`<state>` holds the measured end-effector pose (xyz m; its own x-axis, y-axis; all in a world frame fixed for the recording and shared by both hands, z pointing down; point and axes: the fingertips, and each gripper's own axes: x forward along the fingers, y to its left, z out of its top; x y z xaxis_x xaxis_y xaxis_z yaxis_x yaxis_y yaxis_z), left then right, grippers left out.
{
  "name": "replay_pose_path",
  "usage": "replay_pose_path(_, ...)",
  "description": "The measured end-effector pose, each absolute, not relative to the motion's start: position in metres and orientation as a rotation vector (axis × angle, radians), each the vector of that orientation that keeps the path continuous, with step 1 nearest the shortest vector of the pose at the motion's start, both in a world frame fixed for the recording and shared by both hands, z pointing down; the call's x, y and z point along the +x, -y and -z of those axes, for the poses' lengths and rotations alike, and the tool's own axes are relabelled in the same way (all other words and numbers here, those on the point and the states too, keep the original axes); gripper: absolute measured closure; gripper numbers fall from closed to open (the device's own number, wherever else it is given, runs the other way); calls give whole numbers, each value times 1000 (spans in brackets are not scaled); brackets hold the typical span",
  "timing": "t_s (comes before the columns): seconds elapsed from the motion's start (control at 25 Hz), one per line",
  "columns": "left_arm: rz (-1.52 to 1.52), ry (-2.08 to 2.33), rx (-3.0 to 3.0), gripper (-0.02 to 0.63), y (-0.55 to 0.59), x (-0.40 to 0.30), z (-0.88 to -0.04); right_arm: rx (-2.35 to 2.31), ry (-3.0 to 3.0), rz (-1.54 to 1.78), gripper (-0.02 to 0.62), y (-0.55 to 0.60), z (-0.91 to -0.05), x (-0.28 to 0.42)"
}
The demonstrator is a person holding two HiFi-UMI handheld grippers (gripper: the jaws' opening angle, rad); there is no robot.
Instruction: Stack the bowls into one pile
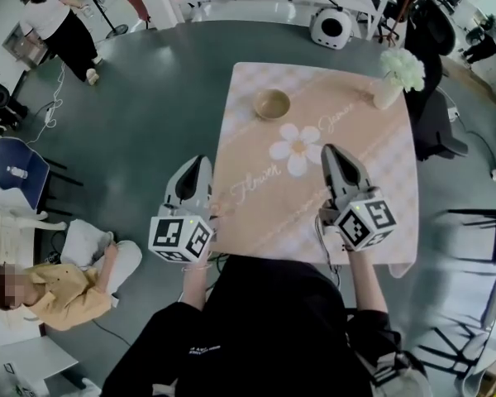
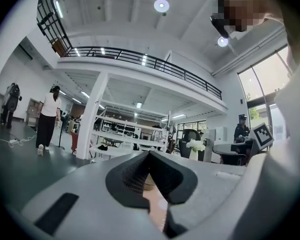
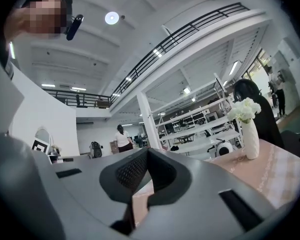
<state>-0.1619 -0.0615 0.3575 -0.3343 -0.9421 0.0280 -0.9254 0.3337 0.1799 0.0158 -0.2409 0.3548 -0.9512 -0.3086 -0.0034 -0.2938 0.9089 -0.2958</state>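
**Step in hand (judged).** Only one bowl (image 1: 272, 103) shows on the bench (image 1: 372, 213). Whether other bowls nest inside it cannot be told from the head view. No loose bowl lies anywhere else on the cloth, so the pile is probably complete.

**Claw state.** The left claw (image 1: 200, 160) has its jaws together with nothing between them, and its own view confirms this. The right claw (image 1: 329, 149) is likewise closed and empty.

**Procedure if a further grasp is needed.**
1. Part the jaws before reaching, not over the bowl.
2. Approach the near rim from the person's side, with the claw held level.
3. Close one jaw inside the rim and one outside.
4. Keep the right claw clear of the vase (image 1: 388, 93) at the far right corner, which is tall and likely to tip.

**Position of the bowl.** The bowl sits upright near the far edge of the bench, left of centre. Both claws hover at the near edge, well apart from it. The left claw is at the bench's left border and the right claw is over the cloth. The bowl lies ahead and between their lines, nearer the left claw's line.
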Motion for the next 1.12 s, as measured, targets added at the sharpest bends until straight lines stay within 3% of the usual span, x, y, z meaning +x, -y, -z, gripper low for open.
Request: replay_pose_path(1.12, 94, 2572, 1756, 609, 45, -155, -326, -613, -2926, 338, 603, 261, -326, 57)
